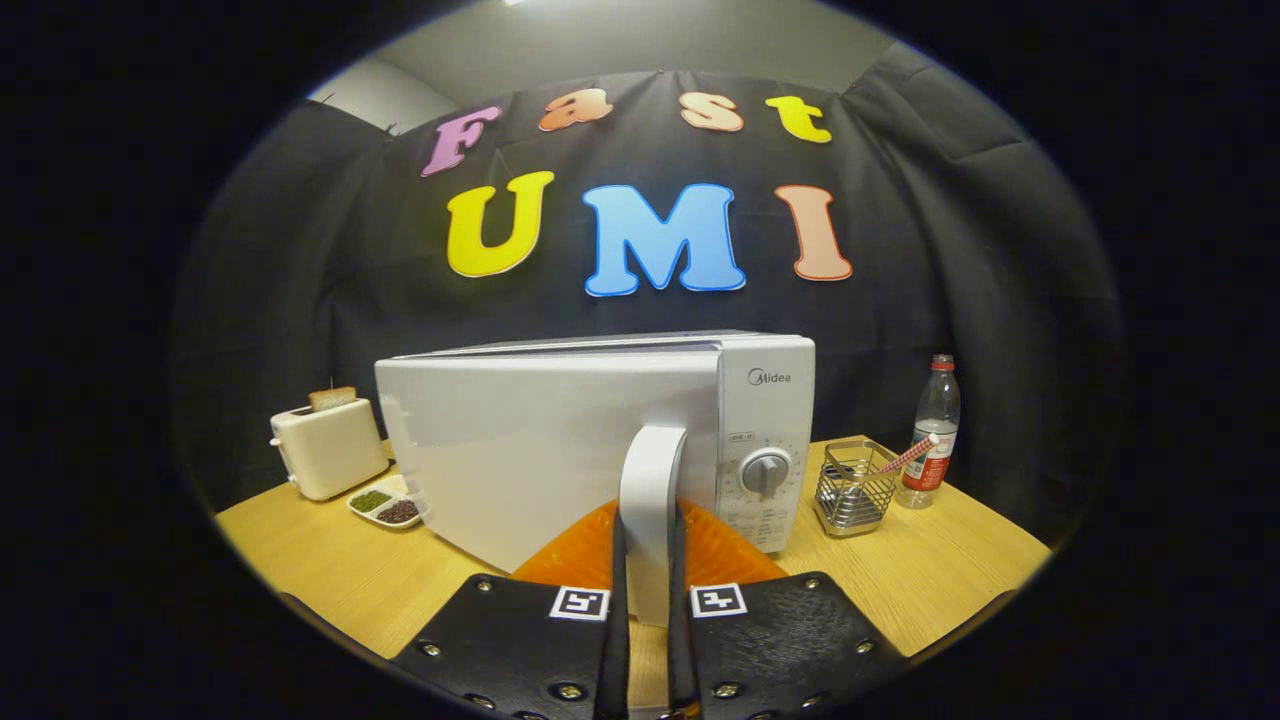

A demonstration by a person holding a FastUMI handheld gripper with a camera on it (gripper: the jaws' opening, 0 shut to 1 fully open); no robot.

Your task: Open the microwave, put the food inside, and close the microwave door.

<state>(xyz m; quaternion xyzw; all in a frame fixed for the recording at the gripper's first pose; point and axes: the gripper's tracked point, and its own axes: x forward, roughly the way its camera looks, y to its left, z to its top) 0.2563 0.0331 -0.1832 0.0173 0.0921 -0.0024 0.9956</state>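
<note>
A: Where are we? The tool [650, 610] has both fingers pressed on the door handle [651, 500] of the microwave [600, 440], one on each side, so we call it clamped on the handle.

B: Agreed. The door [540, 450] looks swung partway out toward us, hinged on the far left side. The opening step seems underway.

A: Food? We see an orange plate [720, 550] low down, just behind the handle and in front of the microwave's base, on the desk [930, 570]. Can't tell what's on it (mostly hidden by the fingers and handle).

B: Risks, quick. The hold is low on the handle, near its bottom end. If the pull goes straight back instead of following the door's arc, we'd expect the fingers to slide off.

A: Also the whole microwave could drag on the desk if the door sticks. And the door's lower edge passes close over that plate, so it might clip it.

B: Neighbours: the wire basket [852, 487] and water bottle [934, 430] sit right of the microwave, well apart from the door's swing. The toaster [325, 448] and small dish [388, 502] sit on the left, near the hinge side; a fully opened door might reach the dish.

A: Done, next.
</note>
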